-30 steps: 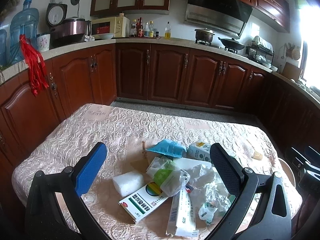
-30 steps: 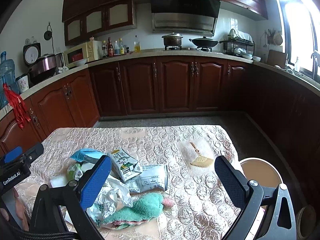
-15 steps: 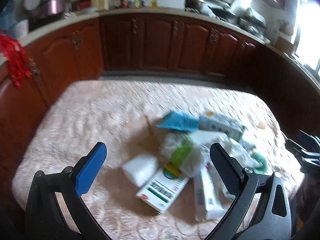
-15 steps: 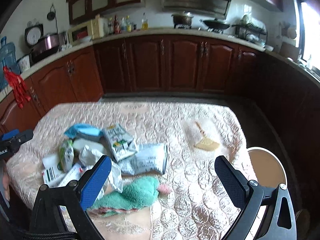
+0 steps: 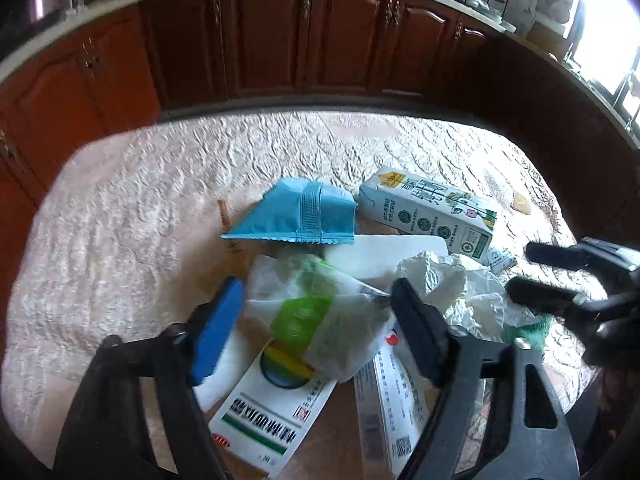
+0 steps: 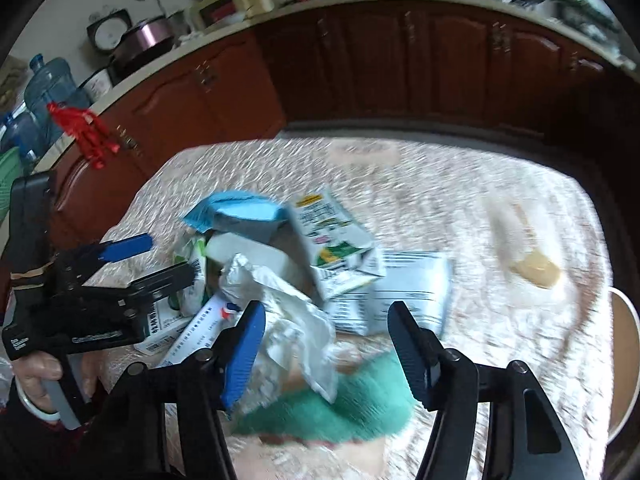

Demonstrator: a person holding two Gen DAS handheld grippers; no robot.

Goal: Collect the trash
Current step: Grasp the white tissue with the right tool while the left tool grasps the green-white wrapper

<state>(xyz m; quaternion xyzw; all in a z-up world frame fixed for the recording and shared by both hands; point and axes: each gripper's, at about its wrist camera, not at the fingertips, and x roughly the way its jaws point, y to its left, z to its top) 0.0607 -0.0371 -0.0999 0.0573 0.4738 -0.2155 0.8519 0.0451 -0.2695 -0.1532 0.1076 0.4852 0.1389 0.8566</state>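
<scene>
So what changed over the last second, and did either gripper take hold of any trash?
Both grippers dropped toward the trash pile, jaws closing partway. The left gripper now straddles the green-printed plastic bag; the right gripper straddles the crumpled white wrapper. Neither visibly grips. The trash lies unmoved.

Quilted tablecloth (image 6: 460, 184) in foreground; beyond it, dark wooden cabinets (image 6: 400, 64). On counter above cabinets: rice cooker (image 6: 146, 38), water jug (image 6: 50, 88) at far left. Red tassel (image 6: 84, 130) hanging on cabinet front.

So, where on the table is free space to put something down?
Free: the quilted pink tablecloth left of the blue foil pouch, and the far strip toward the dark wooden cabinets. Crowded: the near middle, around the crumpled white wrapper and green towel.
</scene>
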